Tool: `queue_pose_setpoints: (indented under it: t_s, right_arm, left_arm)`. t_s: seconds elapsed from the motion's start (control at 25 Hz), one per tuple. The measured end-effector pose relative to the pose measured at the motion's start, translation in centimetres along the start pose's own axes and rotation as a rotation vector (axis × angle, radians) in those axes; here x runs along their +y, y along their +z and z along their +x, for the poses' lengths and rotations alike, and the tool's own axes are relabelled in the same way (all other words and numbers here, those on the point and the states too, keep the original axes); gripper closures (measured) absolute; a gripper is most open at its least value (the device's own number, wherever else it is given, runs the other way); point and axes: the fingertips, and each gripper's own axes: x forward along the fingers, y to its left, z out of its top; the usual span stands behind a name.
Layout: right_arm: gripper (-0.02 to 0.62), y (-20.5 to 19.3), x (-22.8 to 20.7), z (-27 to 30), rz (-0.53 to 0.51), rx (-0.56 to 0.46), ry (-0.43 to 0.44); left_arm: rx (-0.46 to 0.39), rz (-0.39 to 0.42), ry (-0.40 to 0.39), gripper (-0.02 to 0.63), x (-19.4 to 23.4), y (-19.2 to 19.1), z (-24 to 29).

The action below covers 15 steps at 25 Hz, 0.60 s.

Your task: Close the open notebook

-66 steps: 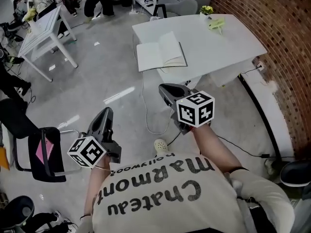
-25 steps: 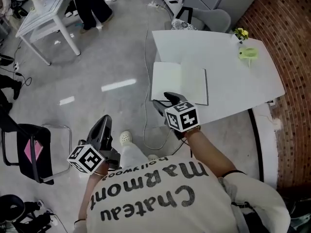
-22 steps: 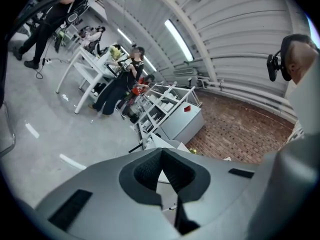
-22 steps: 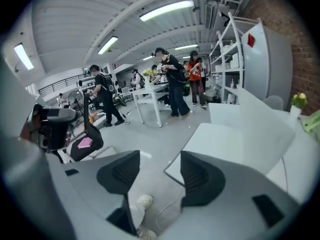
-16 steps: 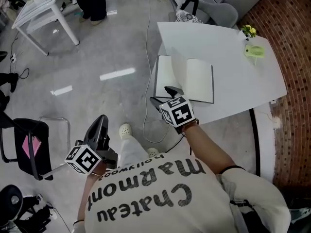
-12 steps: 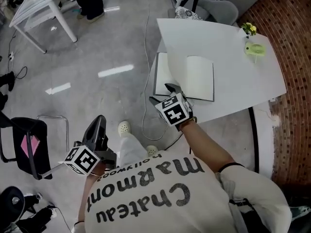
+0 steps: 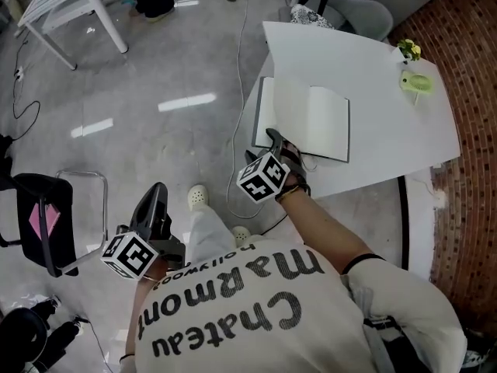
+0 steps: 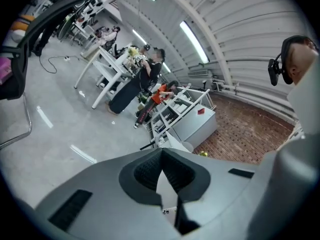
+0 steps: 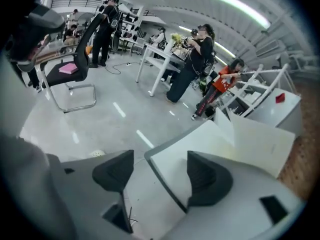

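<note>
At the near left corner of the white desk (image 7: 388,130): one notebook (image 7: 314,123), open, pale pages up, its left cover lying along the desk's left edge and a leaf standing partly raised by the spine. Over the notebook's nearest corner: your right gripper (image 7: 281,148), pointing steeply down, jaws set wide apart with that corner and its dark cover edge between them (the right gripper view shows nothing pinched). Off the desk, low on your left over the grey floor (image 7: 155,68): your left gripper (image 7: 158,196), jaws drawn together at the tips, nothing between them. At the desk's far right corner, well apart from the notebook: one small green object (image 7: 415,82) and, just beyond it, a little yellow-flowered plant (image 7: 409,50). On the floor, further to your left: one black chair (image 7: 39,216) with a pink item on it.
</note>
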Motion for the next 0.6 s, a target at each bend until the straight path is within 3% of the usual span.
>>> queue_pose_setpoints:
  t_s: [0.24,0.44,0.6]
  right_arm:
    - [0.252,-0.7,0.3,0.9,-0.108,0.029,-0.093]
    - [0.28,-0.9,-0.2,1.1,-0.219,0.05,-0.196]
    - [0.331,-0.8,-1.1,0.7,-0.228,0.064,-0.254]
  left_arm:
    - [-0.014,-0.019,0.011,0.604,0.8,0.3,-0.6]
    - [-0.015,-0.021,0.014,0.606,1.3,0.5,-0.6]
    - [-0.005,-0.025,0.006,0.604,1.1,0.6,-0.5]
